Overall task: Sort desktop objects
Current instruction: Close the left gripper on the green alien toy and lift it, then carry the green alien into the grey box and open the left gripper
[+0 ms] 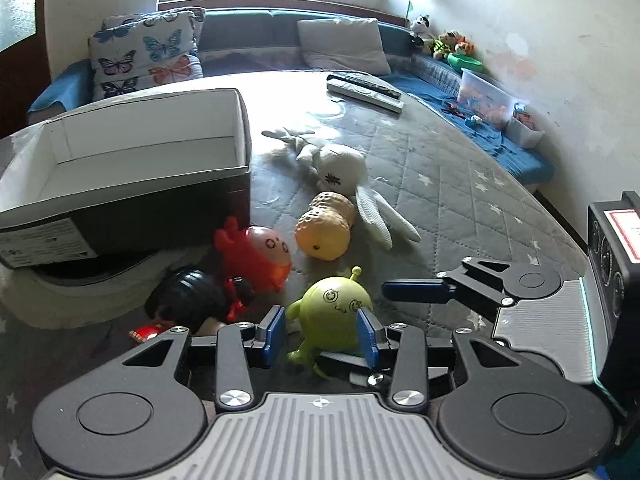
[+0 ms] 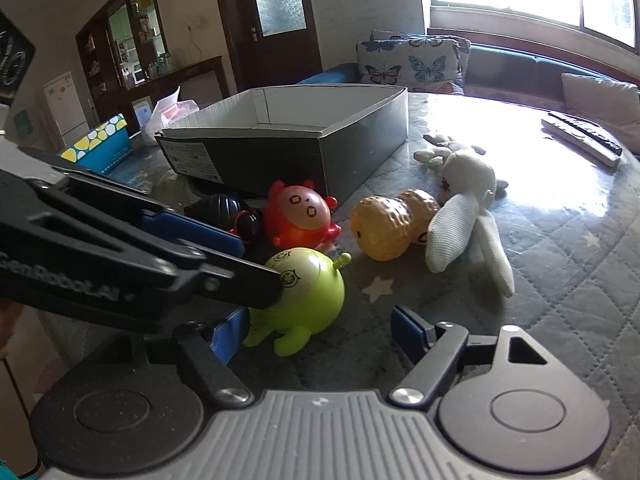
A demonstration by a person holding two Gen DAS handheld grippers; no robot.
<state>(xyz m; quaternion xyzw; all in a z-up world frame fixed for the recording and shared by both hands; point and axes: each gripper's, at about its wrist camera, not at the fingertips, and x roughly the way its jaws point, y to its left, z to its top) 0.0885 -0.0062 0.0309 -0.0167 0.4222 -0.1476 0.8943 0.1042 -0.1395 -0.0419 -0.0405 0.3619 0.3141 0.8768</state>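
A green alien toy (image 1: 332,312) stands on the quilted table between the blue pads of my left gripper (image 1: 322,334); the right pad touches it, the left pad stands a little off, so the jaws are open around it. It also shows in the right wrist view (image 2: 308,288). My right gripper (image 2: 316,330) is open and empty just right of the toy. Behind lie a red round toy (image 1: 260,256), a peanut toy (image 1: 326,226), a white knitted bunny (image 1: 344,172) and a black ribbed toy (image 1: 188,296). An open, empty black box (image 1: 132,168) stands at the left.
Remote controls (image 1: 364,90) lie at the far side. A clear tub of small toys (image 1: 488,100) sits on the blue bench at the right. Butterfly cushions (image 1: 144,56) lean at the back. A small red piece (image 1: 146,334) lies near my left gripper.
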